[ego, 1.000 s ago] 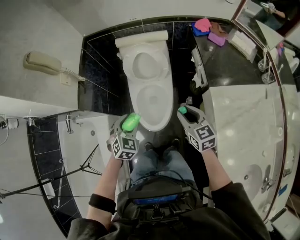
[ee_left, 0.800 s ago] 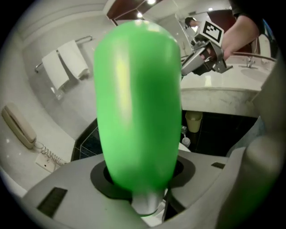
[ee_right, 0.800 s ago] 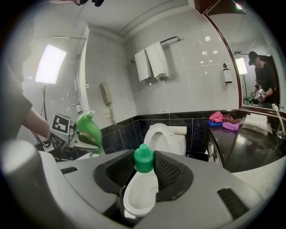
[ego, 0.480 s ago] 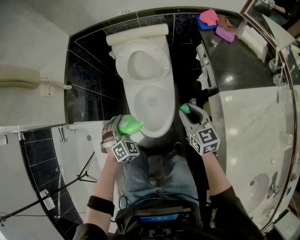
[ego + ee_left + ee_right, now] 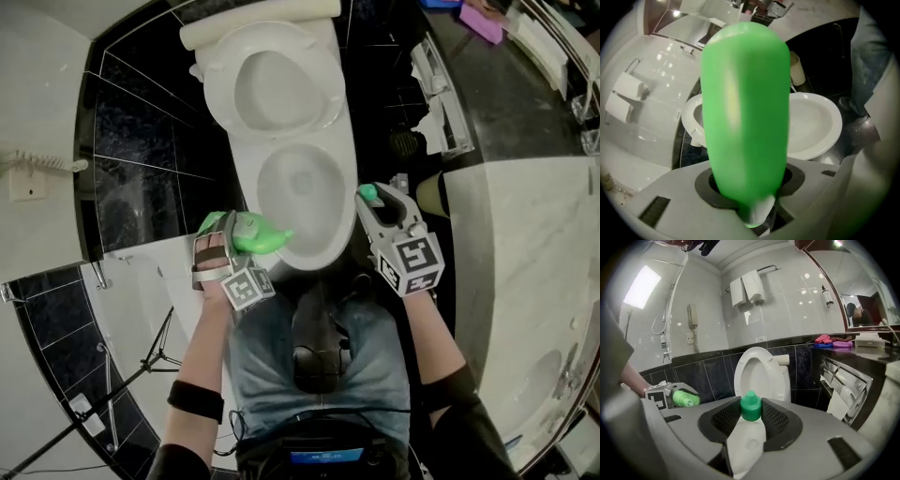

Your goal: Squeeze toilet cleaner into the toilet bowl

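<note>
One bottle, one cap (both green)

No legible text, brand or number anywhere. Green bottle: plain side, no label readable. Green cap: unmarked. Left marker cube, 7 o'clock of toilet bowl, and right marker cube, 4 o'clock: black-and-white square codes only, no letters, no digits. Blue-lit screen, 6 o'clock: too small to read.

In the left gripper view the blurred green bottle hides the middle of the toilet.
</note>
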`<state>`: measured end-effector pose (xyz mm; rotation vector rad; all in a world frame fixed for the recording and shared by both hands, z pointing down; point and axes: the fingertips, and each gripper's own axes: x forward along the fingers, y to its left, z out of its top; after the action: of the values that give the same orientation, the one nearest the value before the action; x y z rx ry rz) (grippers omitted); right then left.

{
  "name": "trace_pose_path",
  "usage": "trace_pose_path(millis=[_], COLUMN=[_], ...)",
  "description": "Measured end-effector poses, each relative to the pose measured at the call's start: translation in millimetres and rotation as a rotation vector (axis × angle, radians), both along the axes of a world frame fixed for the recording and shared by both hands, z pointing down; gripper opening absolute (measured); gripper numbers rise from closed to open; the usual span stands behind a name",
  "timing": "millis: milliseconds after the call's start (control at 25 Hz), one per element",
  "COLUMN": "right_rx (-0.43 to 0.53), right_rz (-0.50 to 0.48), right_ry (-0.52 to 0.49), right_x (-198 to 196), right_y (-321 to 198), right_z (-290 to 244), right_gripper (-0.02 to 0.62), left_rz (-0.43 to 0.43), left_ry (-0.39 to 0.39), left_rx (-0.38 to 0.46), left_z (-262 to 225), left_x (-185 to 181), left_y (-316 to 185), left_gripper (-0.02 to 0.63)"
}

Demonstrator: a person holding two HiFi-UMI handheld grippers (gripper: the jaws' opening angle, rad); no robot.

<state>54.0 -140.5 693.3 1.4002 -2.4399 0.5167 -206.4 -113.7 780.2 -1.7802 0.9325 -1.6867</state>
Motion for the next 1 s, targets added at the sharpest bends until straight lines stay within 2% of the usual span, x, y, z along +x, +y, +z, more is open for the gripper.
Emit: trace_pose_path(millis=[160, 480, 800, 1000], right_rx=[0.021, 0.059, 0.095, 0.084], right_rz=[0.018, 0.073, 0.111, 0.138], right_ry=[-0.005, -0.028, -0.037, -0.040], right_x=[-3.4, -1.6, 8.8, 16.5], right_y=[-13.4, -34.2, -47.0, -43.6], right_z=[43.2, 113.7, 157.1, 182.7], right_gripper=[0.143, 0.141, 0.141, 0.141], left_rz=[0.055, 0.117, 0.184, 0.230], left_ry=[-0.078, -0.138, -0.205, -0.241], left_rx=[0.014, 0.043, 0.032, 0.025], left_z=[45.8, 112.3, 172.7, 196.6], left_x=[-5.2, -8.5, -13.8, -15.1], left_y=[-7.1, -28.8, -38.2, -35.3], left_gripper=[0.195, 0.193, 0.193, 0.193])
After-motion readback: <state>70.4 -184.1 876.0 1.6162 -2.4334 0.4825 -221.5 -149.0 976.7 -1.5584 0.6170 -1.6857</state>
